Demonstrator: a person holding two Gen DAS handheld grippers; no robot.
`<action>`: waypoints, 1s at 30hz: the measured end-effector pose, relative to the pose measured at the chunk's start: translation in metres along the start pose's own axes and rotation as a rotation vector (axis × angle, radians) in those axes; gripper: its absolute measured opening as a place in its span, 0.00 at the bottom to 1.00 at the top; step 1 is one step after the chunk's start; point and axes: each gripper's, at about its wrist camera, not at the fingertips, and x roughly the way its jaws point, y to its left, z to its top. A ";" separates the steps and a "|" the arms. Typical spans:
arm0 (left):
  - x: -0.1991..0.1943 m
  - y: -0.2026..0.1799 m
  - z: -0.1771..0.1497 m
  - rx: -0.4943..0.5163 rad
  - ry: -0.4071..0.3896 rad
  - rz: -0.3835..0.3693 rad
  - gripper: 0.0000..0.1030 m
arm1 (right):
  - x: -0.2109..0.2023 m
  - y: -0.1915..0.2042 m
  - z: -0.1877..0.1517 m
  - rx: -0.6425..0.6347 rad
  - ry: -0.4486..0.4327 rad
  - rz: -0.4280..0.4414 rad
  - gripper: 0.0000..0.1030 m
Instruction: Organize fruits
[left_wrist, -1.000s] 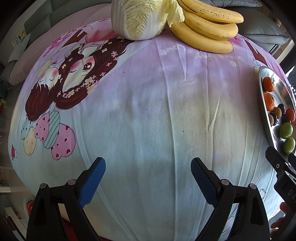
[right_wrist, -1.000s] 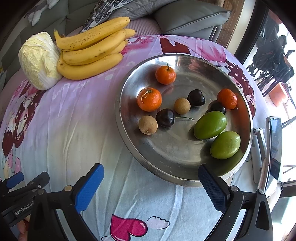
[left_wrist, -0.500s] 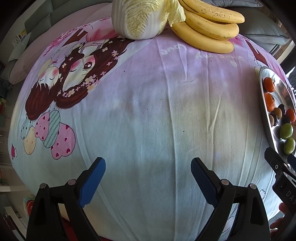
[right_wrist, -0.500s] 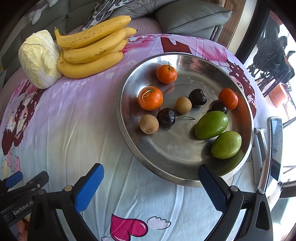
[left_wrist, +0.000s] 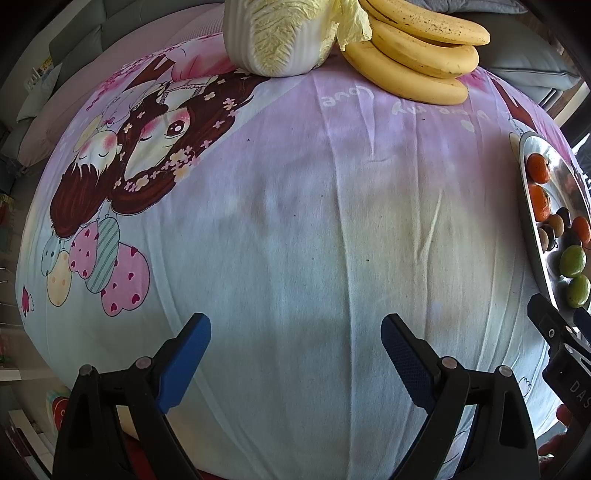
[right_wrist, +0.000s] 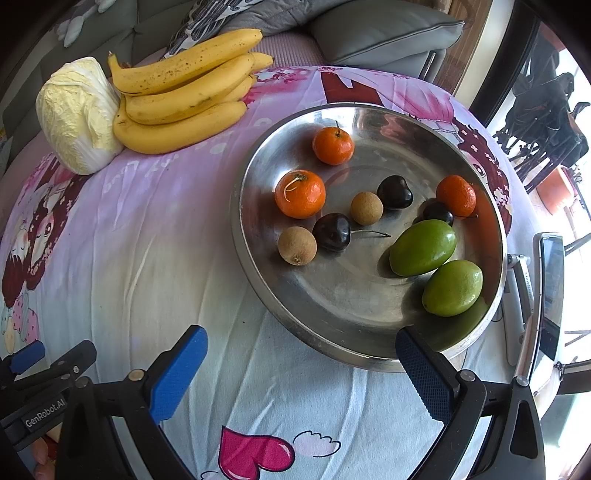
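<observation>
Both pairs of jaws stand wide apart and hold nothing, poised low over a round worktop (left_wrist: 295, 229) draped in a cartoon-print cloth. Ahead of the right gripper (right_wrist: 301, 363), with its right-hand jaw overlapping the near rim, sits a steel dish (right_wrist: 258, 258) holding the small fruit: three oranges (right_wrist: 300, 194), two green mangoes (right_wrist: 423, 247), two brown longans (right_wrist: 297, 245) and three dark cherries (right_wrist: 332, 232), lying loose and mixed across the bottom instead of grouped by kind. Nearest the right jaws are the mangoes, side by side, their long axes running from lower left to upper right in the right wrist view.

Only bare cloth lies before the left gripper (left_wrist: 295, 345); in its view the dish (left_wrist: 532, 236) is a sliver at the far right edge. By these pictures the right hand is far the nearer to the dish, and anything in it lies ahead and slightly right of those jaws.

At the far side of the worktop a bunch of bananas (right_wrist: 184, 96) rests outside the dish, touching a cabbage (right_wrist: 77, 114), the bananas' length running across both views. Whether the fruit is meant to stay in the dish or be sorted further cannot be told from this moment. A phone on a stand (right_wrist: 550, 295) stands just beyond the dish.
</observation>
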 end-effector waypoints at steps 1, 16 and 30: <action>0.000 0.000 0.000 -0.001 0.001 0.000 0.91 | 0.000 0.000 0.000 0.000 0.000 0.001 1.00; 0.002 0.001 -0.003 0.000 0.003 -0.001 0.91 | 0.001 -0.001 -0.001 -0.005 0.005 -0.001 1.00; 0.002 0.001 -0.004 0.001 0.003 -0.001 0.91 | 0.002 -0.001 -0.001 -0.010 0.010 -0.003 1.00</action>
